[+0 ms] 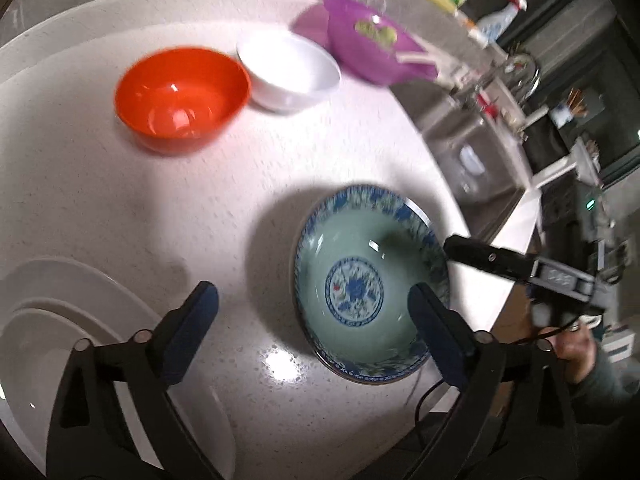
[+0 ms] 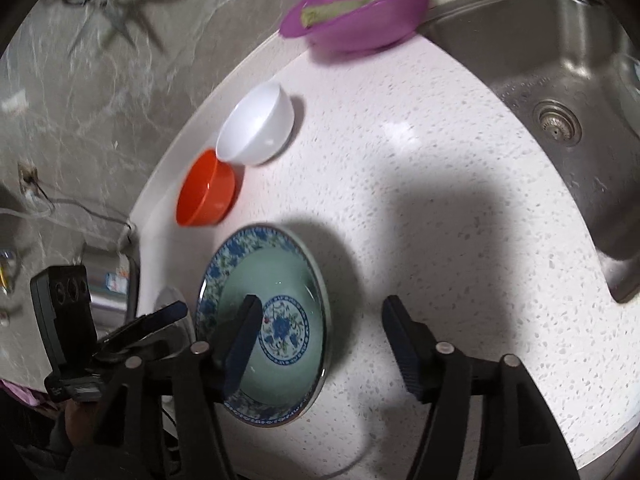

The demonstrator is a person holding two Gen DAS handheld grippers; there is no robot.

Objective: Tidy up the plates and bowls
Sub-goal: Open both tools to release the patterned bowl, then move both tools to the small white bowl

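Observation:
A green bowl with a blue flowered rim (image 1: pixel 360 248) (image 2: pixel 280 276) sits upright on the white speckled counter (image 1: pixel 120 200). My left gripper (image 1: pixel 314 302) stands wide open over the bowl's left rim, with one finger above the inside and the other above the counter. My right gripper (image 2: pixel 322 312) is open across the bowl's opposite rim, and no pad presses on it. Stacked white plates (image 1: pixel 60 320) lie at the lower left of the left wrist view. Near the wall stand an orange bowl (image 1: pixel 180 96) (image 2: pixel 208 192) and a white bowl (image 1: pixel 288 72) (image 2: pixel 256 128).
A purple bowl (image 1: pixel 368 48) (image 2: pixel 356 12) holding something green and a white spoon sits at the counter's far corner beside the steel sink (image 2: pixel 560 80) (image 1: pixel 472 152). Bottles and a tap stand past the sink. A grey marbled wall (image 2: pixel 100 100) backs the counter.

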